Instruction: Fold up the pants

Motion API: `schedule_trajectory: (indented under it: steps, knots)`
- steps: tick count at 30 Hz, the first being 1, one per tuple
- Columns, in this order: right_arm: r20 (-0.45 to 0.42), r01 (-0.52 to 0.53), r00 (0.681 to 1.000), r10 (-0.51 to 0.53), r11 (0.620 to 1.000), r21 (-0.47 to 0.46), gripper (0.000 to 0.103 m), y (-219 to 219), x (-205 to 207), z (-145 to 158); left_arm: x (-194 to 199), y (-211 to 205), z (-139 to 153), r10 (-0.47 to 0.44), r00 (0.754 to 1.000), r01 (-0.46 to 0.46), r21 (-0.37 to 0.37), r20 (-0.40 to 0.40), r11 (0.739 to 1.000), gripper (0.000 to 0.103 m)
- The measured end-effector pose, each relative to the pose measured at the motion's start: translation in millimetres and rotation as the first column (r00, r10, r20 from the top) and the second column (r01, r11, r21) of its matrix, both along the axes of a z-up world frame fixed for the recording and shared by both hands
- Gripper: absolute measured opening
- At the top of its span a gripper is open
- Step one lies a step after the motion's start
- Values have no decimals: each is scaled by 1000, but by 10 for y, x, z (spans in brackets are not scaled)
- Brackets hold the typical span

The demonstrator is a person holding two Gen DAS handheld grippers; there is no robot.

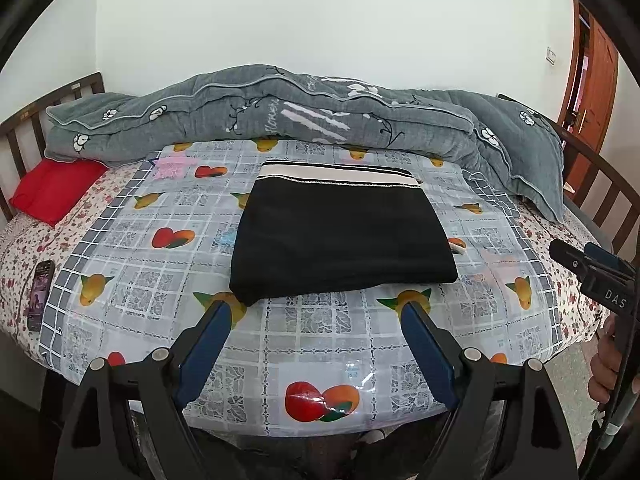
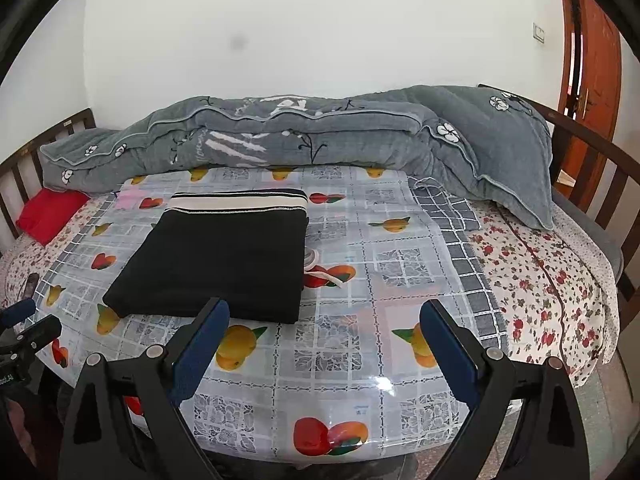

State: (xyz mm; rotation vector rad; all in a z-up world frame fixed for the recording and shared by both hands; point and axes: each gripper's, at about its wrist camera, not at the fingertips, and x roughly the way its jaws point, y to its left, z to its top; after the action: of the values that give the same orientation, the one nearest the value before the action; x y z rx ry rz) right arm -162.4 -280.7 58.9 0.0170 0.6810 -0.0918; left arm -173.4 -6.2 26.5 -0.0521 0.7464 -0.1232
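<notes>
The black pants [image 1: 340,236] lie folded into a neat rectangle on the fruit-print plastic cover [image 1: 312,340], their white-striped waistband [image 1: 336,174] turned toward the wall. In the right wrist view the pants [image 2: 216,256] sit left of centre, with a white drawstring [image 2: 324,274] poking out on their right side. My left gripper [image 1: 318,312] hovers open just short of the pants' near edge, nothing between its blue pads. My right gripper [image 2: 324,312] is also open and empty, near the pants' near right corner. Its body [image 1: 600,276] shows at the right edge of the left wrist view.
A rolled grey quilt [image 1: 280,116] lies along the wall behind the pants. A red cloth [image 1: 56,190] sits at the far left and a phone [image 1: 40,294] lies near the left edge of the bed. Wooden rails [image 2: 600,176] border the bed; a door [image 2: 596,64] stands at right.
</notes>
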Motion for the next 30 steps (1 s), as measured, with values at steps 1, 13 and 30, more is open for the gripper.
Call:
schedule_trajectory:
  steps: [1,13,30]
  knots:
    - [0,1,1000,-1,1000,-1,95,5,-1,-1,1,8,2,1,1000,-1,-1,0,1000,86]
    - [-3,3,1000,-3,1000,-16,95,48,-5,-19,18,27,24,10,1000,-10,-8,3,1000,86]
    - [-6,-4,1000,4,1000,-21,95,56,12,-44,19,45,38,17,1000,-17,-8,5,1000,86]
